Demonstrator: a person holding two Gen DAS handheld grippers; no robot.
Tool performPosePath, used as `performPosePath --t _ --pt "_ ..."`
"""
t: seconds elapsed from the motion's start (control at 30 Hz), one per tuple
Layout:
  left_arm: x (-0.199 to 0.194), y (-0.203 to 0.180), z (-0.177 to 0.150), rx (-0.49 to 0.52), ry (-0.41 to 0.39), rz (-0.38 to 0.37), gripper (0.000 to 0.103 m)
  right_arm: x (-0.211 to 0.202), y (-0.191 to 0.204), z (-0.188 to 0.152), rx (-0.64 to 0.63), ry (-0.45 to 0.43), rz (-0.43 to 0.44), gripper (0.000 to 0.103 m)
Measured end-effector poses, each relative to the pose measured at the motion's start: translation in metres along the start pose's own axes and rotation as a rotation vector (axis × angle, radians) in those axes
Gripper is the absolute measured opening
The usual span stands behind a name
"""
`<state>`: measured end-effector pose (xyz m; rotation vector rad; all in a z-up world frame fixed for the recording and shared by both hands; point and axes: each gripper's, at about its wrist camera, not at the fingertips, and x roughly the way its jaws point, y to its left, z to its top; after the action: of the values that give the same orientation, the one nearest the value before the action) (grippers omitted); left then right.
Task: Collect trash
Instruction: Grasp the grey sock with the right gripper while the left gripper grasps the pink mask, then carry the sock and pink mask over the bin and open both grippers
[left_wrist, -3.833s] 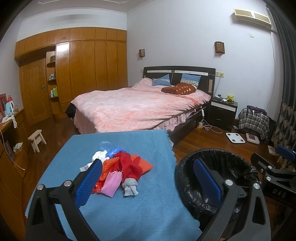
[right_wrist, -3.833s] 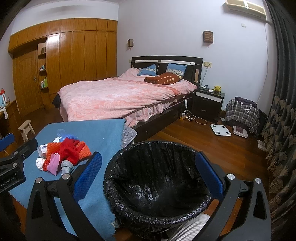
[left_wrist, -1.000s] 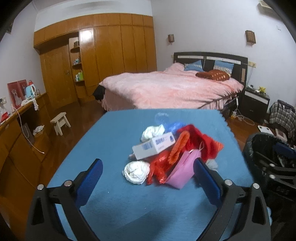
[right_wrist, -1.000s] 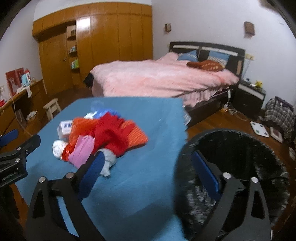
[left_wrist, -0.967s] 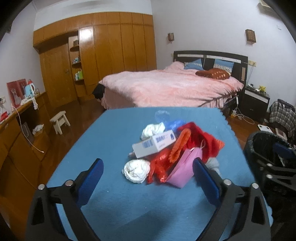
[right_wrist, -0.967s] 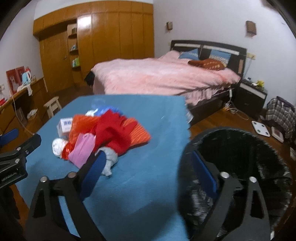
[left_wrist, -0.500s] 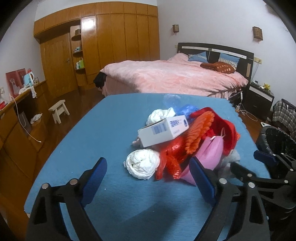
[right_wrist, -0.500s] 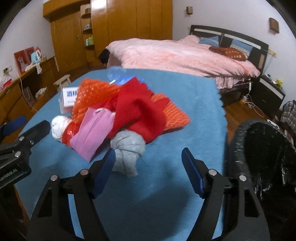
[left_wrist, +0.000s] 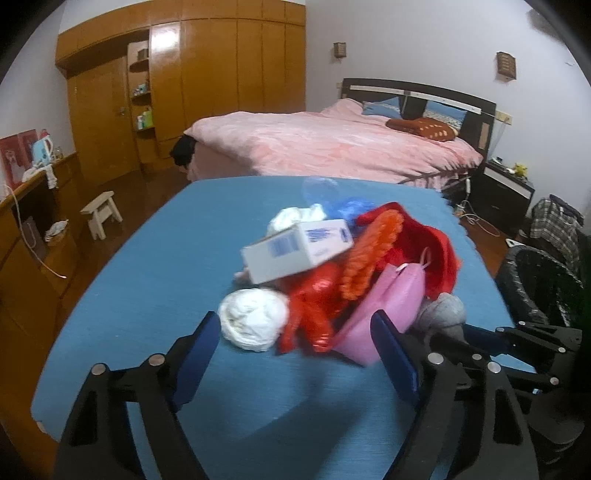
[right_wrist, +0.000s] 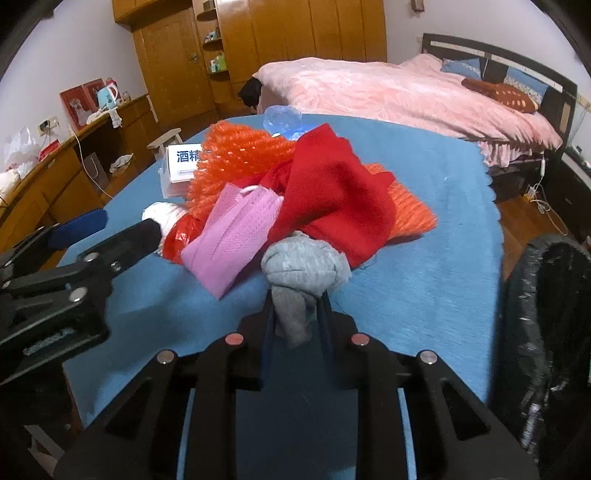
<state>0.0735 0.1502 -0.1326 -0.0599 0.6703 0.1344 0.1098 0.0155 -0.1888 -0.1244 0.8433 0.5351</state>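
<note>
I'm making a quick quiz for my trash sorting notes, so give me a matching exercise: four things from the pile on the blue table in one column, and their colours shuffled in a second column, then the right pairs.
Things:
1. knotted sock
2. box
3. mesh netting
4. folded bag

Colours:
A. pink
B. grey
C. white with blue print
D. orange

Pairs: 1-B, 2-C, 3-D, 4-A

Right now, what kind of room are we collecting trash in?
A bedroom, most likely in a home: a bed with a pink cover, a wall of wooden wardrobes and a nightstand. The trash pile sits on a blue-covered table.
</note>
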Motion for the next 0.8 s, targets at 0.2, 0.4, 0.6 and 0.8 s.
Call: performPosePath --t 0.2,0.4,0.6,0.8 --pt "0.006 -0.023 -0.003 0.022 0.024 -0.062 0.074 -0.009 -0.022 -0.007 0.021 0.01 -0.041 0.021" --pt "0.023 -0.043 -0.005 0.063 0.078 -0.091 0.063 -0.012 -0.039 -0.01 0.046 0.01 -0.07 0.021" --pt "0.037 -0.05 -0.013 0.073 0.139 -0.111 0.021 -0.015 -0.049 -0.011 0.059 0.008 -0.073 0.021" --pt "0.02 -0.05 -0.012 0.073 0.108 -0.117 0.009 -0.024 -0.051 -0.011 0.062 -0.007 -0.06 0.021"
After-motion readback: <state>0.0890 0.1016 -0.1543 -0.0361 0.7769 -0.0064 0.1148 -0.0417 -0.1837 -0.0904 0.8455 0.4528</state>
